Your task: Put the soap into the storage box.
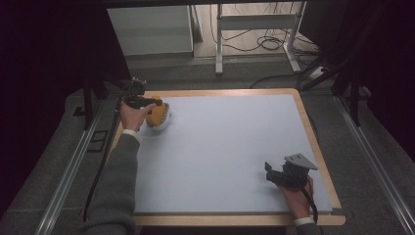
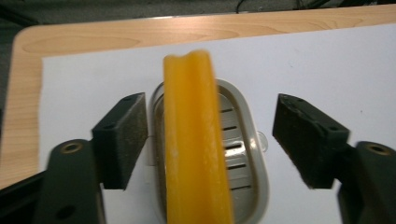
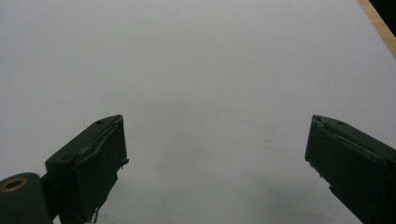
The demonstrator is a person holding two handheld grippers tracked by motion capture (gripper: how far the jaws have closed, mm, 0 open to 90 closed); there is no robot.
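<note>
As the scene reads from the left, the left gripper (image 1: pixel 155 104) sits at the far left corner of the table (image 1: pixel 313 132), its jaws spread wide to either side of an orange soap bar (image 2: pixel 196 140) and gripping nothing; both pads (image 2: pixel 126 135) stand clear of the bar. The bar stands on edge in a white soap dish (image 2: pixel 252 154), which rests on the pale blue mat (image 1: pixel 230 147) near the wooden border. In my judgement the bar is light and stiff, with a waxy, smooth surface likely to slip under pressure; its two broad flat faces offer the safest hold, taken about mid-height so it does not pivot. The dish looks like thin hard plastic with a slotted insert, light enough to shift or lift along if the bar sticks to it. Toward the right, the right gripper (image 1: pixel 272 172) rests low at the near right part of the mat, jaws likewise fully apart and empty, with bare mat before them. Count: one soap bar, one dish, two grippers, one mat.
</note>
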